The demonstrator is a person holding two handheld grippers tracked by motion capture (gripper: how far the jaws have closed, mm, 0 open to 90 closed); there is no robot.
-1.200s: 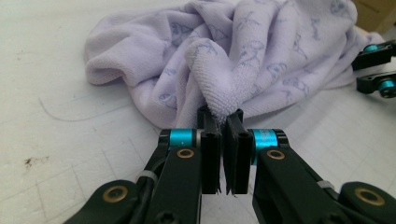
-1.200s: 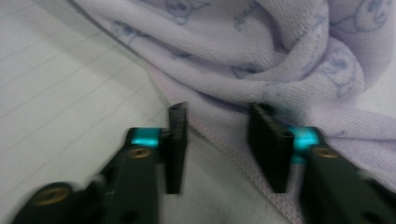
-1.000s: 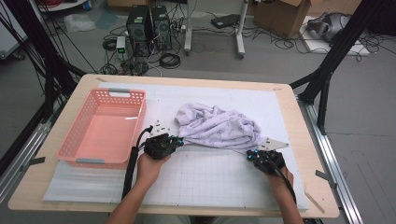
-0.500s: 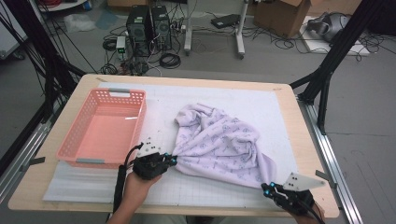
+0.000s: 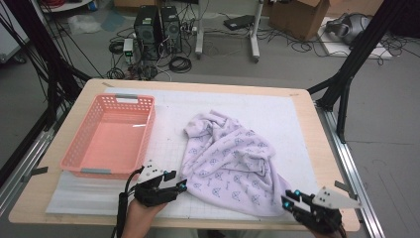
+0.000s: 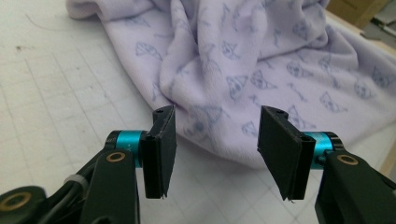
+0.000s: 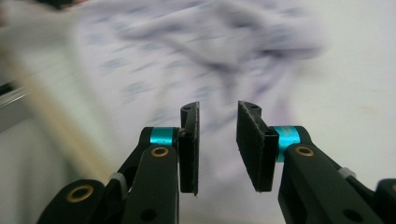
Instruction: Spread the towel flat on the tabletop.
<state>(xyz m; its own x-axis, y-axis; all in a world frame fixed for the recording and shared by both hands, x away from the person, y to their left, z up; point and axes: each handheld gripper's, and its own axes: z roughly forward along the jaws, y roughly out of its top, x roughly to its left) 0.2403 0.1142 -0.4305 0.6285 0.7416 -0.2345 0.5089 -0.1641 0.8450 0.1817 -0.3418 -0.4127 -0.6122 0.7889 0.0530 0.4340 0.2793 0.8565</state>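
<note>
Both grippers, left gripper and right gripper, are released and empty at the mat's 6 o'clock edge, the lilac blanket lies rumpled mid-mat, and its 5 o'clock corner overhangs, so you could drag it off if you grab carelessly.

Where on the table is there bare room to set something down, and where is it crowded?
Free: the white mat beyond the lilac cloth, toward the far edge; the strip between cloth and pink basket; the basket's inside. Crowded: the near edge, where the left gripper and right gripper flank the cloth's corners.
</note>
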